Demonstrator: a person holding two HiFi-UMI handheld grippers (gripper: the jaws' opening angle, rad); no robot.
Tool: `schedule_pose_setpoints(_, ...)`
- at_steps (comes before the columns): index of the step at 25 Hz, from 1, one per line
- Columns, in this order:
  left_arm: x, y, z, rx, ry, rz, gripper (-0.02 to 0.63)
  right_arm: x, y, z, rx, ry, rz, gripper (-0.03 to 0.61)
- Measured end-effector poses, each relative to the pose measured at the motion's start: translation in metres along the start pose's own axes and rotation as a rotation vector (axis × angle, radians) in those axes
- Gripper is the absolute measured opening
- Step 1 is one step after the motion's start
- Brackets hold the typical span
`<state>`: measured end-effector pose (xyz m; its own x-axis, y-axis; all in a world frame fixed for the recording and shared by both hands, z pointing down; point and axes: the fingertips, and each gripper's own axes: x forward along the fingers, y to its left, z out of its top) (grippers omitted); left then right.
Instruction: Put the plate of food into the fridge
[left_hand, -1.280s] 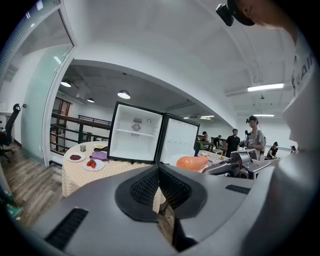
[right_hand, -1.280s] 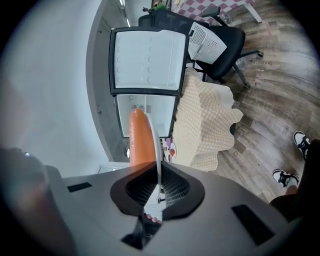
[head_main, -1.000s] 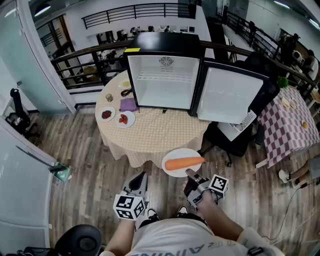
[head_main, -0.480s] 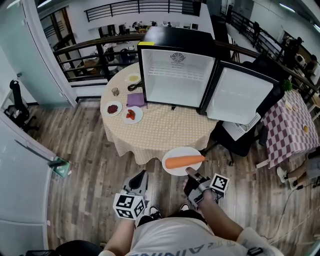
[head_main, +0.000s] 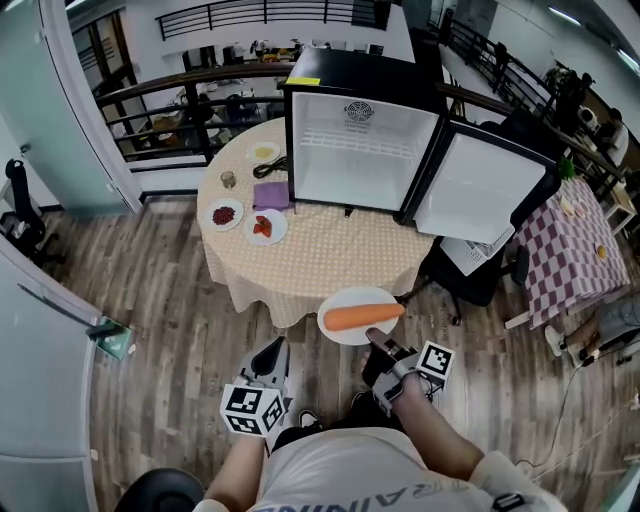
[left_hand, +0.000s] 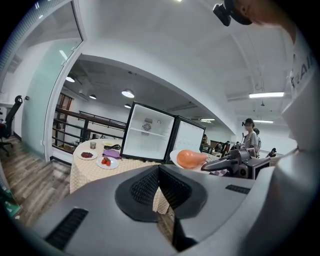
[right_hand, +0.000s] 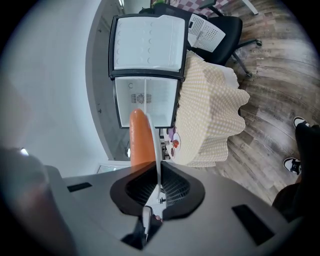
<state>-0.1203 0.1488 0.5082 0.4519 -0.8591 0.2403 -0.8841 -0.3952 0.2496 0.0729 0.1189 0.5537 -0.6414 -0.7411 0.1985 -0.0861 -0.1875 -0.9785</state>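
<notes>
Head view: plate (head_main: 350, 296) with carrot (head_main: 362, 317), clamped at its rim by the right gripper (head_main: 376, 341) before the table (head_main: 320, 262), should be kept level toward the open fridge (head_main: 365, 150); left gripper (head_main: 270, 360) closed, empty.

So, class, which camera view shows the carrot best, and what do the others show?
The head view: the whole carrot lies across its plate. The left gripper view shows it small and foreshortened; the right gripper view sees it lengthwise beside the edge-on plate.

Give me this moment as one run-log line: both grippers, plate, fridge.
left gripper: shut, empty | right gripper: shut on plate rim | plate: carries carrot, held in air | fridge: on table, door open
</notes>
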Motion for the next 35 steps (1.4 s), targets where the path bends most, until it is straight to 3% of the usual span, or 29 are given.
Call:
schedule_pose_setpoints(10, 0.041, -0.001, 0.009, 0.017, 0.015, -0.037, 0.008, 0.015, -0.001, 0.026, 0.026, -0.015, 0.001, 0.034)
schedule_pose_setpoints(26, 0.160, -0.001, 0.051, 0.041, 0.014, 0.001, 0.008, 0.077, 0.017, 0.133, 0.033, 0.032, 0.015, 0.034)
schedule_pose_setpoints(35, 0.205, -0.010, 0.056, 0.022, 0.028, 0.034, 0.008, 0.094, 0.012, 0.183, 0.049, 0.068, 0.015, 0.034)
